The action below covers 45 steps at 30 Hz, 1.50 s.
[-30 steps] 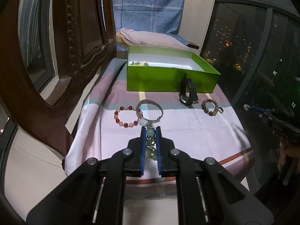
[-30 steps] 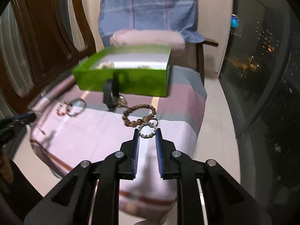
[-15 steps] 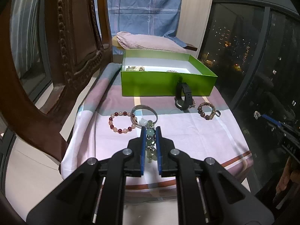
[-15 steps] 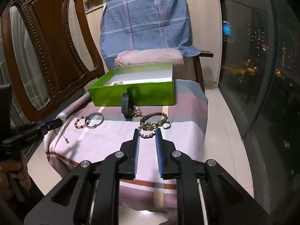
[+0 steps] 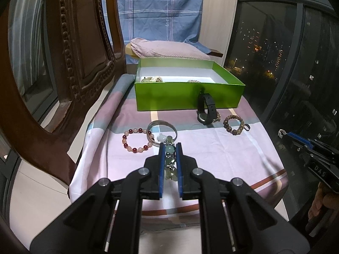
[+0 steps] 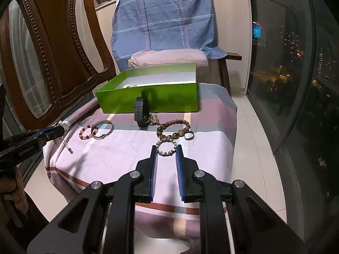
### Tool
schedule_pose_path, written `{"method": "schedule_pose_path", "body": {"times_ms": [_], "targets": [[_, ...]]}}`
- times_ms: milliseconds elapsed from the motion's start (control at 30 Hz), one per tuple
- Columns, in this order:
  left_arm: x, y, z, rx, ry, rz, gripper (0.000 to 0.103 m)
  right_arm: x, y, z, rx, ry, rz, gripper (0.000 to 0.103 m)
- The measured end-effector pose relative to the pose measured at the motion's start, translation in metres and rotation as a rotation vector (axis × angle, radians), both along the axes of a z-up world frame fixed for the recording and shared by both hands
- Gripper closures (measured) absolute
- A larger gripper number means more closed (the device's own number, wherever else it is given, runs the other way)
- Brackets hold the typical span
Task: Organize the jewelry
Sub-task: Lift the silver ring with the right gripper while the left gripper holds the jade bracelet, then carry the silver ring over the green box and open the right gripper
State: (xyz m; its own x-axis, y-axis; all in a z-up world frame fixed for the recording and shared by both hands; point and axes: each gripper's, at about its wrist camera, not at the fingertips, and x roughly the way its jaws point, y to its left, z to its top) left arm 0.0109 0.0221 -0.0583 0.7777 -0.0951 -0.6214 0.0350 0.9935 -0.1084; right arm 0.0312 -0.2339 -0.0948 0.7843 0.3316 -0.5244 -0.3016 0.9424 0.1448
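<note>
Now, in the left wrist view, the left gripper [image 5: 169,148] sits at lower centre, its blue pads pinched narrow on a pale green bead strand [image 5: 170,160] that dangles between them. On the striped cloth [image 5: 222,156] lie one red-and-pink bead bracelet [image 5: 136,139], one silver bangle [image 5: 162,132], one black watch [image 5: 205,112] and one brown bead bracelet [image 5: 233,123]. One green box [image 5: 186,97] stands at centre, small pieces inside. At right edge the other tool shows the letters "DAS". The blue sheet at top reads "love". In the right wrist view, the right gripper [image 6: 167,148] at lower centre pinches one small pearly bead ring [image 6: 166,147] at its tips, jaws narrow. One dark ring [image 6: 189,135] lies beside the brown beads. At left, the left tool bears writing too small to read surely.
</note>
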Motion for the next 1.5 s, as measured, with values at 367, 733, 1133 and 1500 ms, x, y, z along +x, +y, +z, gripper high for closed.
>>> {"method": "schedule_pose_path", "body": {"times_ms": [367, 733, 1133, 1500], "targets": [[-0.001, 0.002, -0.001, 0.004, 0.006, 0.0, 0.093, 0.001, 0.004, -0.003, -0.012, 0.005, 0.009, 0.086], [0.0, 0.001, -0.001, 0.0, 0.011, -0.004, 0.093, 0.001, 0.005, -0.005, -0.016, 0.004, 0.007, 0.086], [0.0, 0.0, 0.0, -0.019, 0.005, -0.013, 0.093, 0.003, 0.01, -0.01, -0.038, -0.004, 0.004, 0.086], [0.0, 0.0, 0.003, -0.032, -0.006, -0.025, 0.093, 0.014, 0.018, 0.004, -0.023, -0.013, 0.01, 0.086]]}}
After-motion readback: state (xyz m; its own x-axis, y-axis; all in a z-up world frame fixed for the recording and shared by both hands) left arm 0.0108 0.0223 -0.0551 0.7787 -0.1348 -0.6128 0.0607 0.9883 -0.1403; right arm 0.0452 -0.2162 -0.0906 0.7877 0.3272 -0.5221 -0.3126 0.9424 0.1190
